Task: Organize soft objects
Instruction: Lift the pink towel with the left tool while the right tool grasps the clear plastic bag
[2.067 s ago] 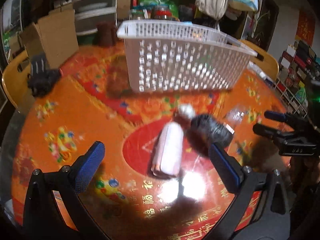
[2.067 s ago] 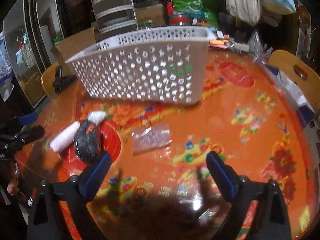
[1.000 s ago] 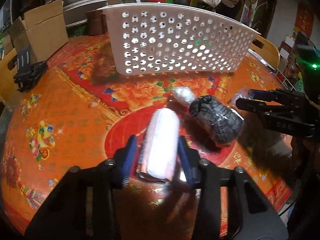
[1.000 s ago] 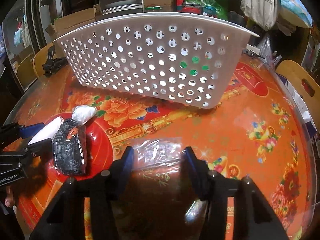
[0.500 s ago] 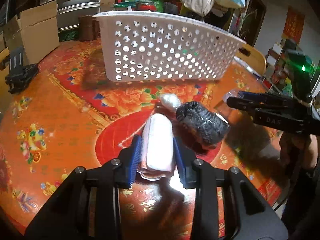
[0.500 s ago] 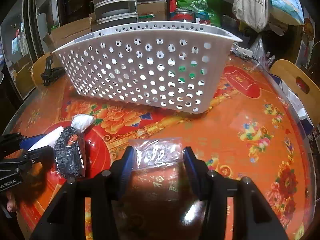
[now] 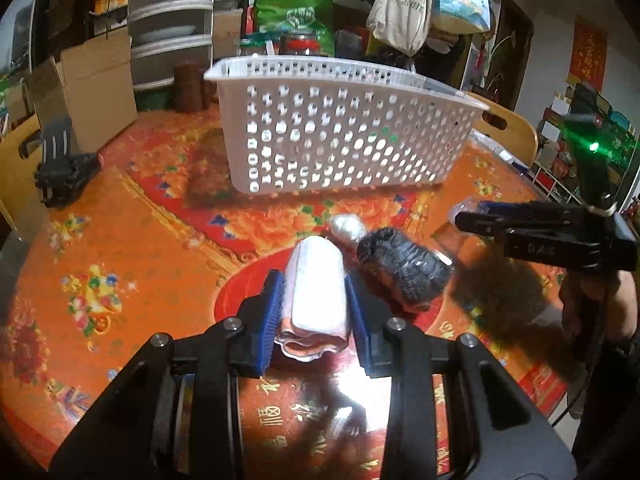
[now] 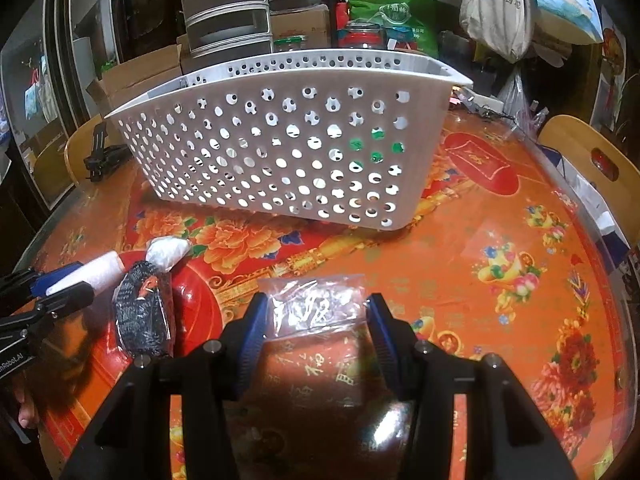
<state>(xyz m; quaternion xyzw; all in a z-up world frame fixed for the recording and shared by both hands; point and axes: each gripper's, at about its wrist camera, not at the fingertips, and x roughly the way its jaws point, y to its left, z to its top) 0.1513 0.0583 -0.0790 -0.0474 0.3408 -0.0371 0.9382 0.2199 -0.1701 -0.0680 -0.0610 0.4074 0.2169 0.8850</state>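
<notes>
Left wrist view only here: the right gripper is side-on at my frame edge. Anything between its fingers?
Observer: Yes. The right gripper is shut on a clear plastic bag, one pad against each side of it.
Operator: The black bundle next to my roll, anything on its far face?
Observer: From the right wrist view, the black bundle shows an orange-red patch near its top end.

Left tongs (image 7: 314,304) and right tongs (image 8: 316,320) both angle downward, each clamped on something.
</notes>
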